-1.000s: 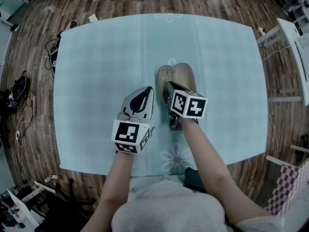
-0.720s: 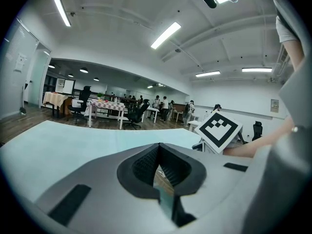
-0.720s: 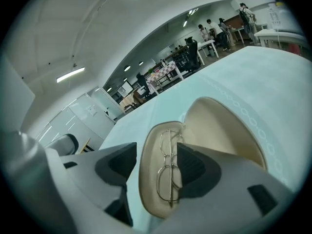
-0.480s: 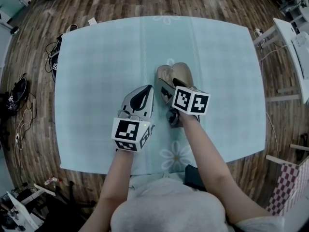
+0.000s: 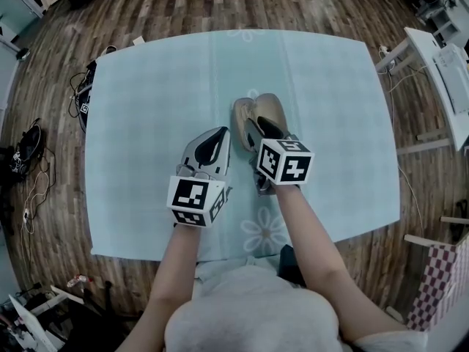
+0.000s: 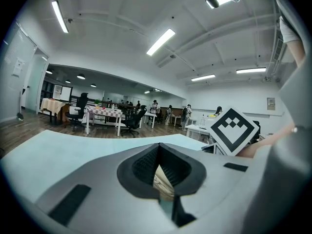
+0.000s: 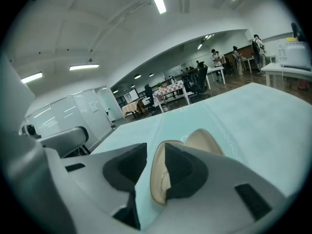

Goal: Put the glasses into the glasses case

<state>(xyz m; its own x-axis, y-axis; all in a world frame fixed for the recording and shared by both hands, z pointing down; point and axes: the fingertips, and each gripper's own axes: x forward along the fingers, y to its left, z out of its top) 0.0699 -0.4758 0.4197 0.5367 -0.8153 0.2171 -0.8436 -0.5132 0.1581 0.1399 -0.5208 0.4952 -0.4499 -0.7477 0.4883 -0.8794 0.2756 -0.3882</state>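
A tan glasses case (image 5: 268, 108) lies open on the pale blue tablecloth (image 5: 146, 108), near the table's middle. In the right gripper view the case (image 7: 207, 140) shows just beyond the jaws, and a thin frame of the glasses (image 7: 162, 178) lies in its near half. My right gripper (image 5: 258, 125) hangs over the case's near end. Its jaws are apart and closing, and nothing sits between its pads (image 7: 183, 172). My left gripper (image 5: 222, 134) hovers beside the case on the left. Its tips meet with nothing held; the left gripper (image 6: 158, 146) points across the table.
The table's near edge (image 5: 220, 259) runs under my forearms. Cables and dark gear (image 5: 80, 94) lie on the wooden floor to the left. White desks (image 5: 440, 64) stand to the right, and a checked cloth (image 5: 432, 292) is at the lower right.
My right gripper has risen a little above the case and rolled slightly. The left gripper has lifted slightly. The case has stayed where it was.
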